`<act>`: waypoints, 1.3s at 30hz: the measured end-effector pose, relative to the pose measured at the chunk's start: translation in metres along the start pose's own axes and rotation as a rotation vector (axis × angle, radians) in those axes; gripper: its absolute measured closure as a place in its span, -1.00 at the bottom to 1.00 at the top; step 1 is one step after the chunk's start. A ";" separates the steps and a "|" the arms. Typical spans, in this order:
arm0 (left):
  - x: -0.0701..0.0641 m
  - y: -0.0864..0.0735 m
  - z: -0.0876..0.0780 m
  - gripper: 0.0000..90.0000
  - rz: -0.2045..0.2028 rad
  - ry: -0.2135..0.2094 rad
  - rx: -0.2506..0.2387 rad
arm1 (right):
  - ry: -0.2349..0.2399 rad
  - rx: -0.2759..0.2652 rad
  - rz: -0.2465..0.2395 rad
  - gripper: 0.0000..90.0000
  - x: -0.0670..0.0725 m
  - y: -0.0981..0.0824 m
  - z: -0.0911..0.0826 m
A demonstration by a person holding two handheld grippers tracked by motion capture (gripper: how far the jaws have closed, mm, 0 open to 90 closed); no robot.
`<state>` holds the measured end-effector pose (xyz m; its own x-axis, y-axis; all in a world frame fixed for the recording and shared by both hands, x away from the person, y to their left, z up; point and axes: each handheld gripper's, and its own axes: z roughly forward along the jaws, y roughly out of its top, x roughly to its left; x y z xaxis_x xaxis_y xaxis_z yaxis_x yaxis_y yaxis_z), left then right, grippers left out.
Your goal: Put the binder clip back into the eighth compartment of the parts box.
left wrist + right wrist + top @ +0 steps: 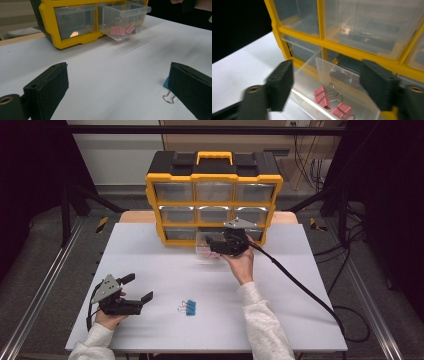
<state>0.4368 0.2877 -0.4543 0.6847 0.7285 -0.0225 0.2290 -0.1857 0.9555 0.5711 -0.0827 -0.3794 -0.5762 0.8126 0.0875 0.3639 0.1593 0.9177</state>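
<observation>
A yellow and black organiser [214, 175] with clear drawers stands at the back of the table. Its bottom middle drawer [207, 251] is pulled out and holds pink binder clips [323, 96]. My right gripper [212, 245] hovers open just in front of and above that drawer [352, 100], nothing between its jaws. A blue binder clip [190, 307] lies on the white table near the front. My left gripper [138, 288] rests open to the left of it. In the left gripper view the blue clip [166, 82] peeks out from behind the right-hand jaw, and the drawer [122, 15] looks slightly blurred.
The white tabletop [150, 255] lies bare between the organiser and the blue clip. A black cable [300, 285] trails from my right gripper across the table's right side. Dark frame posts stand on both sides beyond the table.
</observation>
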 end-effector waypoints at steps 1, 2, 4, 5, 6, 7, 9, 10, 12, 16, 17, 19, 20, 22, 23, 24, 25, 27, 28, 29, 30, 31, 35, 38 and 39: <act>0.000 0.000 0.000 -0.94 0.000 0.000 -0.001 | -0.002 -0.005 -0.010 -0.58 0.001 0.000 -0.003; 0.000 0.000 0.000 -0.94 0.000 0.000 -0.001 | -0.001 -0.010 -0.025 -0.65 0.002 0.000 -0.005; 0.000 0.000 0.000 -0.94 -0.001 0.000 -0.001 | -0.004 -0.004 -0.045 -0.79 0.004 -0.001 -0.010; 0.000 0.000 0.000 -0.94 0.000 0.001 0.000 | -0.006 -0.004 -0.055 -0.84 0.005 -0.001 -0.012; 0.000 0.000 0.000 -0.94 -0.001 0.000 0.000 | -0.007 -0.005 -0.055 -0.86 0.006 -0.002 -0.015; 0.000 0.000 0.000 -0.94 0.000 0.001 0.000 | -0.005 -0.009 -0.057 -0.89 0.008 -0.002 -0.018; 0.000 0.000 0.000 -0.94 0.000 0.000 -0.001 | 0.005 -0.022 -0.062 -0.92 0.010 -0.004 -0.024; 0.000 0.000 0.000 -0.94 -0.001 0.001 -0.001 | 0.012 -0.025 -0.061 -0.93 0.012 -0.004 -0.027; 0.000 0.000 0.000 -0.94 -0.002 0.001 -0.001 | 0.018 -0.031 -0.070 -0.95 0.015 -0.006 -0.032; 0.000 0.000 0.000 -0.94 -0.001 0.001 -0.001 | 0.031 -0.037 -0.089 -0.97 0.021 -0.011 -0.042; 0.000 0.000 0.000 -0.94 -0.001 0.001 -0.002 | 0.035 -0.039 -0.092 -0.97 0.023 -0.012 -0.044; 0.000 0.000 0.000 -0.94 -0.001 0.001 -0.001 | 0.042 -0.037 -0.096 -0.97 0.026 -0.015 -0.048; 0.000 0.000 0.000 -0.94 -0.001 0.001 -0.001 | 0.044 -0.040 -0.101 -0.97 0.028 -0.016 -0.050; 0.000 0.000 0.000 -0.94 -0.001 0.002 -0.002 | 0.047 -0.047 -0.106 -0.97 0.031 -0.019 -0.054; 0.000 0.000 0.000 -0.94 -0.001 0.002 -0.001 | 0.050 -0.050 -0.103 -0.98 0.032 -0.020 -0.055; 0.000 0.000 0.000 -0.94 -0.001 0.002 -0.002 | 0.054 -0.050 -0.104 -0.98 0.034 -0.022 -0.057; 0.000 0.000 0.000 -0.94 -0.001 0.002 -0.001 | 0.054 -0.045 -0.110 -0.98 0.037 -0.024 -0.060; 0.000 0.000 0.000 -0.94 0.000 0.002 -0.001 | 0.053 -0.046 -0.113 -0.99 0.039 -0.026 -0.061; 0.000 0.000 0.000 -0.94 0.000 0.002 0.000 | 0.056 -0.044 -0.112 -0.99 0.041 -0.027 -0.063; 0.000 0.000 0.000 -0.94 0.003 0.002 0.001 | 0.058 -0.044 -0.114 -0.99 0.042 -0.029 -0.064; 0.000 0.000 0.000 -0.94 0.001 0.002 -0.001 | 0.062 -0.046 -0.114 -0.99 0.044 -0.030 -0.065; 0.000 0.000 0.000 -0.94 0.000 0.002 0.000 | 0.069 -0.042 -0.114 -0.99 0.046 -0.031 -0.065; 0.000 0.000 0.000 -0.94 0.000 0.003 -0.002 | 0.075 -0.030 -0.114 -0.99 0.054 -0.038 -0.066; 0.000 0.000 0.000 -0.94 0.003 0.002 0.001 | 0.075 -0.017 -0.115 -0.99 0.059 -0.043 -0.067; 0.000 0.000 0.000 -0.94 0.005 0.002 0.001 | 0.077 -0.017 -0.116 -0.99 0.060 -0.045 -0.068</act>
<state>0.4365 0.2875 -0.4540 0.6847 0.7286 -0.0177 0.2268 -0.1899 0.9553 0.4709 -0.0791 -0.3893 -0.6686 0.7435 0.0094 0.2797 0.2397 0.9297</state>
